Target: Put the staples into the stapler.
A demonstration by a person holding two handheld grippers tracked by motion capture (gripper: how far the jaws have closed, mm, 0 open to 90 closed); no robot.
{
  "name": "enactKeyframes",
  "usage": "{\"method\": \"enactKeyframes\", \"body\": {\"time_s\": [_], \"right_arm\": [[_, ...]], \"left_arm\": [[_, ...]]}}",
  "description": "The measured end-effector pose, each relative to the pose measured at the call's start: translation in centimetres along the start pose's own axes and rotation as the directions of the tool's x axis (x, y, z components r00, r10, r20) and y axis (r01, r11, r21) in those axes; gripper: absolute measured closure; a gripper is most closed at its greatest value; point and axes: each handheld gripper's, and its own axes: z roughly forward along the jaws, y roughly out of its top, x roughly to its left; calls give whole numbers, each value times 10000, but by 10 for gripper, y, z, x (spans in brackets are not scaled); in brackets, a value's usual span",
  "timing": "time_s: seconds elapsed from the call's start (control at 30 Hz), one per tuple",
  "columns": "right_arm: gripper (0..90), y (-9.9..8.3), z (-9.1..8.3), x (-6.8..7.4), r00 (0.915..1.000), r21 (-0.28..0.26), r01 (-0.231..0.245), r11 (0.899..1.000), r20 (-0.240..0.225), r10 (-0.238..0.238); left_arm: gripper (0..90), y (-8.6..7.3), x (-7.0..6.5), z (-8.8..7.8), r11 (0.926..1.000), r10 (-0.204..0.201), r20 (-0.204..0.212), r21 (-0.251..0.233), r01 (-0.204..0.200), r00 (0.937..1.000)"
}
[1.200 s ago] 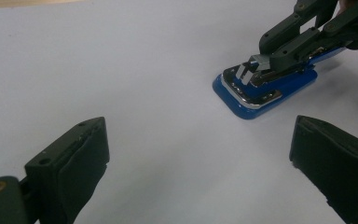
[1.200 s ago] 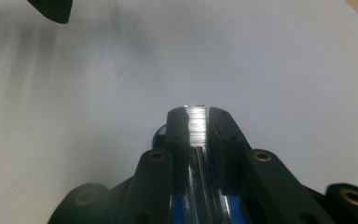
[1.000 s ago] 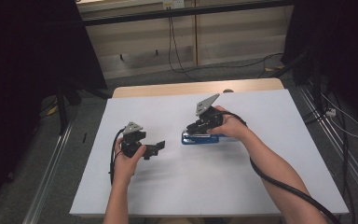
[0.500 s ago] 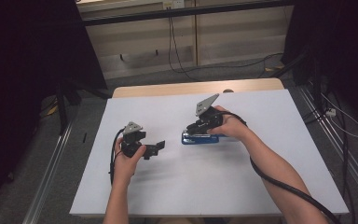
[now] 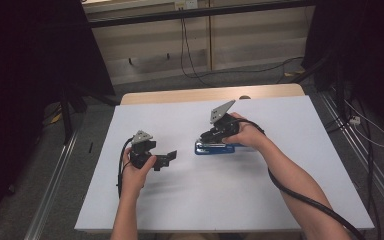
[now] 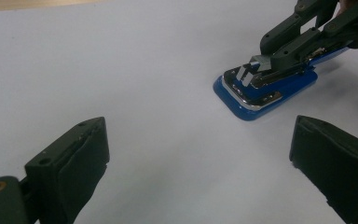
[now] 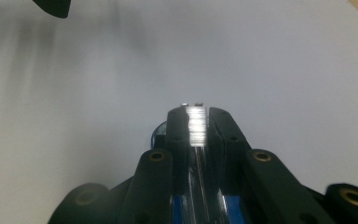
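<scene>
Stapler (image 5: 219, 148), blue-based with a chrome top, lies flat on the white counter (image 5: 190, 200) near its middle, at about three o'clock from the left gripper (image 5: 169, 157). The right gripper (image 5: 203, 139) is clamped across its metal upper arm, likely to pin it steady or press it down. The left gripper rests on the counter with its jaws wide apart and nothing between them, apparently waiting. Count: one stapler, two grippers, one counter.
</scene>
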Motion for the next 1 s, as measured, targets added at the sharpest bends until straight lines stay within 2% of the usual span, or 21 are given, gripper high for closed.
{"method": "enactKeyframes", "body": {"time_s": [1.0], "right_arm": [[794,-1,5,1,10000,58,-13,10000,4,13]], "left_arm": [[49,0,0,0,10000,3,-5,-17,-3,10000]]}}
